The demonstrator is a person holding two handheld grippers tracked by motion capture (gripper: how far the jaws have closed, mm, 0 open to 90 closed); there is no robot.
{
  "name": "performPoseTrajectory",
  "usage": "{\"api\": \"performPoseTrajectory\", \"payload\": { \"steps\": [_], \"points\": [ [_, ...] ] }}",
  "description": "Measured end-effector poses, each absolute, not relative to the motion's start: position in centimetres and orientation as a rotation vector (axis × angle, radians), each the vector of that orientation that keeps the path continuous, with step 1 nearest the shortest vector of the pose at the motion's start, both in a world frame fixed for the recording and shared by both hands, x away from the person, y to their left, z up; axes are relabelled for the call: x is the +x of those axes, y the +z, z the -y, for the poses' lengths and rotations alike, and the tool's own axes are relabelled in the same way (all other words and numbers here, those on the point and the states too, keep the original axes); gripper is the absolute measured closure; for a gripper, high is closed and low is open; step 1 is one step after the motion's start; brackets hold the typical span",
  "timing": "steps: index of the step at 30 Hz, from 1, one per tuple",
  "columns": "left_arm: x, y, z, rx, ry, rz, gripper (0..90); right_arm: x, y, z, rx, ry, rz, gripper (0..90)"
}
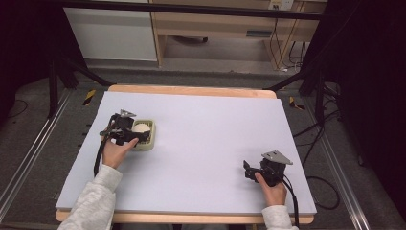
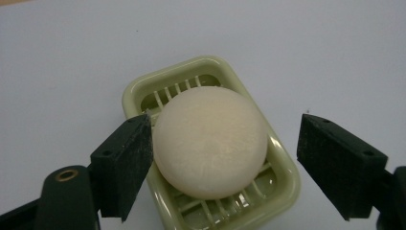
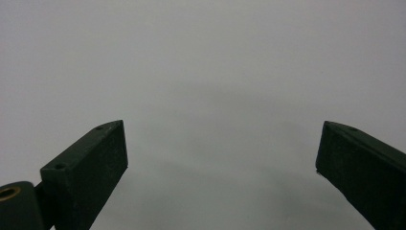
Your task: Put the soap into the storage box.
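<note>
A round cream soap bar (image 2: 210, 141) lies in a pale green slatted soap dish (image 2: 139, 91) on the white table top. In the high view the dish (image 1: 149, 143) sits at the table's left with the soap (image 1: 140, 127) in it. My left gripper (image 2: 225, 120) hovers over the dish, jaws on either side of the soap. One jaw is right at the soap's edge, the other stands well apart, so it is open. In the high view the left gripper (image 1: 135, 133) covers the dish's near-left side. My right gripper (image 1: 247, 170) rests near the front right, open (image 3: 222, 134), nothing between its jaws.
The white sheet (image 1: 206, 143) covers a wooden table with a bare wood strip along the far edge (image 1: 191, 90). Dark stand legs and cables lie on the floor at both sides. A wooden cabinet (image 1: 215, 24) stands behind the table.
</note>
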State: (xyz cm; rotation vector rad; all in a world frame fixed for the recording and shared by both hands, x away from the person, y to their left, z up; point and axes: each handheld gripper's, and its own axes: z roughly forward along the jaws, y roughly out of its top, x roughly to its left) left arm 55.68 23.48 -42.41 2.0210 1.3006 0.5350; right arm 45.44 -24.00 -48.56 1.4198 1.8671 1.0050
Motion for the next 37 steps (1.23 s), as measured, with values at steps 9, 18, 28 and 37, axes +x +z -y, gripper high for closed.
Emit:
{"api": "performPoseTrajectory", "payload": {
  "steps": [9, 18, 28, 37],
  "points": [
    [52.5, -42.0, -23.6, 1.993, 0.539, -1.232, 22.5, 45.4, -48.5, 24.1, 1.425, 1.013, -1.858, 4.1],
    [49.5, -42.7, -24.2, 1.952, 0.528, -1.196, 26.4, 45.3, -48.4, 24.4, 1.433, 1.013, -1.849, 4.1],
    [46.6, -44.0, -26.7, 1.901, 0.534, -1.224, 25.6, 45.1, -48.2, 24.9, 1.446, 0.989, -1.85, 4.2],
    [45.2, -45.5, -28.9, 1.916, 0.561, -1.28, 21.3, 45.0, -48.2, 25.7, 1.456, 0.982, -1.851, 4.4]
  ]
}}
